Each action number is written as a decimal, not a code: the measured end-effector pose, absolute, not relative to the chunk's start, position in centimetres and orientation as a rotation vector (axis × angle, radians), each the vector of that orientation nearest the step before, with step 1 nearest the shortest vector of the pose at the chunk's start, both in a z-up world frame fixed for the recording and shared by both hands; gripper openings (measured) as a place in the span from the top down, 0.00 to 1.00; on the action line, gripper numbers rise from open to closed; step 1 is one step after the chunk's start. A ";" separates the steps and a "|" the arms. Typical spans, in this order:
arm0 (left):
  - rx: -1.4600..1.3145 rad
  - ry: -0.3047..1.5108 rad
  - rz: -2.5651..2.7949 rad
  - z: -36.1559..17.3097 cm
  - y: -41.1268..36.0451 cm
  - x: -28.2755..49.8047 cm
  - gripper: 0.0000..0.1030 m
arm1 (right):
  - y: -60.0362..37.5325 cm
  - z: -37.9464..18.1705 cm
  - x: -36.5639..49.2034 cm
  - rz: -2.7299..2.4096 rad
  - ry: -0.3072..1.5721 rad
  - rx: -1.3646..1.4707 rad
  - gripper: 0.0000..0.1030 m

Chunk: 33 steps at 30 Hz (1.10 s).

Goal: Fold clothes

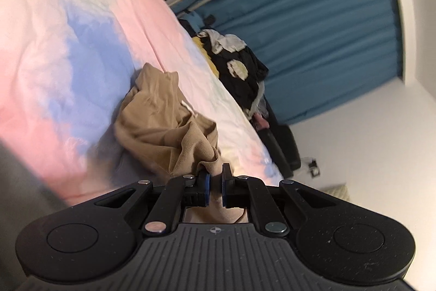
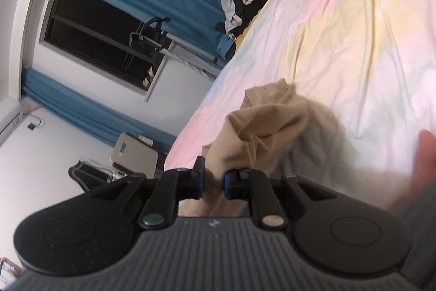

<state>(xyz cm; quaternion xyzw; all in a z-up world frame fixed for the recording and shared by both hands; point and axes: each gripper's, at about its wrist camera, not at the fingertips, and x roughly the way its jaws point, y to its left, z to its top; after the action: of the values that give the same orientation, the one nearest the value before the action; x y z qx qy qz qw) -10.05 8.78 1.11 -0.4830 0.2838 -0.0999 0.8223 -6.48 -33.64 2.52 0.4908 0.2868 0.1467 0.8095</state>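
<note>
A tan garment (image 1: 160, 124) is held up off a bed covered by a pastel pink, blue and yellow sheet (image 1: 54, 72). In the left wrist view the left gripper (image 1: 214, 179) is seen nearly closed, a bunched fold of the tan cloth pinched between its blue-lined pads. From that pinch the garment runs away from the camera and to the upper left, its far end draped crumpled on the sheet — so its long axis is laid roughly along the gripper's line of sight, slanted across the bed. A pale label or patch can be made out on the cloth, though it is too small to read.

In the right wrist view the right gripper (image 2: 213, 183) is likewise closed down on a gathered edge of the same tan garment (image 2: 261, 127), which rises from the pads up and to the right toward a seamed hem resting near the sheet (image 2: 354, 32). A blurred hand (image 2: 419, 168) is seen at the right edge.

Beyond the bed's far edge a heap of dark and white clothes (image 1: 237, 67) is piled, and blue curtains (image 1: 327, 32) are hung behind it. A dark window (image 2: 90, 32) is shown in the right view — nothing is seen between the grippers and the garment.
</note>
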 end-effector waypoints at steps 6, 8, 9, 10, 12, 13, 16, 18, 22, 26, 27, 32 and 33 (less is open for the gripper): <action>-0.963 0.591 -0.121 2.1 9.0 -1.4 0.91 | -32.2 2.7 1.1 0.276 0.599 1.119 0.83; -0.970 0.615 -0.098 1.8 9.4 1.7 0.91 | -31.8 2.3 3.8 0.253 0.608 1.142 0.83; -0.968 0.627 -0.087 1.5 9.5 3.1 0.91 | -31.7 1.9 5.2 0.245 0.616 1.156 0.83; -0.957 0.639 -0.078 1.1 9.6 4.4 0.91 | -31.7 1.5 6.6 0.233 0.628 1.167 0.83; -0.931 0.661 -0.061 0.2 9.7 7.0 0.91 | -31.5 0.3 9.2 0.212 0.656 1.180 0.83; -0.918 0.672 -0.052 -0.2 9.7 8.3 0.91 | -31.5 -0.4 10.5 0.204 0.670 1.182 0.82; -0.821 0.634 -0.032 -2.3 9.2 10.6 0.91 | -31.2 -3.1 14.2 0.178 0.716 1.200 0.80; -0.799 0.641 -0.021 -4.1 8.9 11.7 0.91 | -31.1 -5.0 16.0 0.167 0.745 1.188 0.80; -0.760 0.666 -0.010 -5.5 8.6 13.1 0.91 | -31.1 -8.2 18.6 0.160 0.794 1.166 0.80; -0.721 0.655 -0.014 -5.4 8.2 13.3 0.91 | -31.0 -9.0 19.6 0.186 0.809 1.111 0.80; -0.707 0.652 -0.012 -5.4 8.1 13.3 0.91 | -30.9 -8.9 19.6 0.194 0.808 1.094 0.80; -0.654 0.645 -0.014 -4.7 7.6 12.5 0.85 | -30.2 -7.7 19.4 0.251 0.772 0.975 0.68; -0.641 0.637 -0.017 -4.5 7.5 12.2 0.80 | -29.9 -7.2 19.1 0.276 0.746 0.938 0.61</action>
<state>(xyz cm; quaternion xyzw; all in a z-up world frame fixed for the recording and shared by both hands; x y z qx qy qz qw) 12.21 7.54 -4.50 -0.3099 0.3076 -0.0082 0.8996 19.05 -29.91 -7.21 0.4402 0.3501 0.1297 0.8166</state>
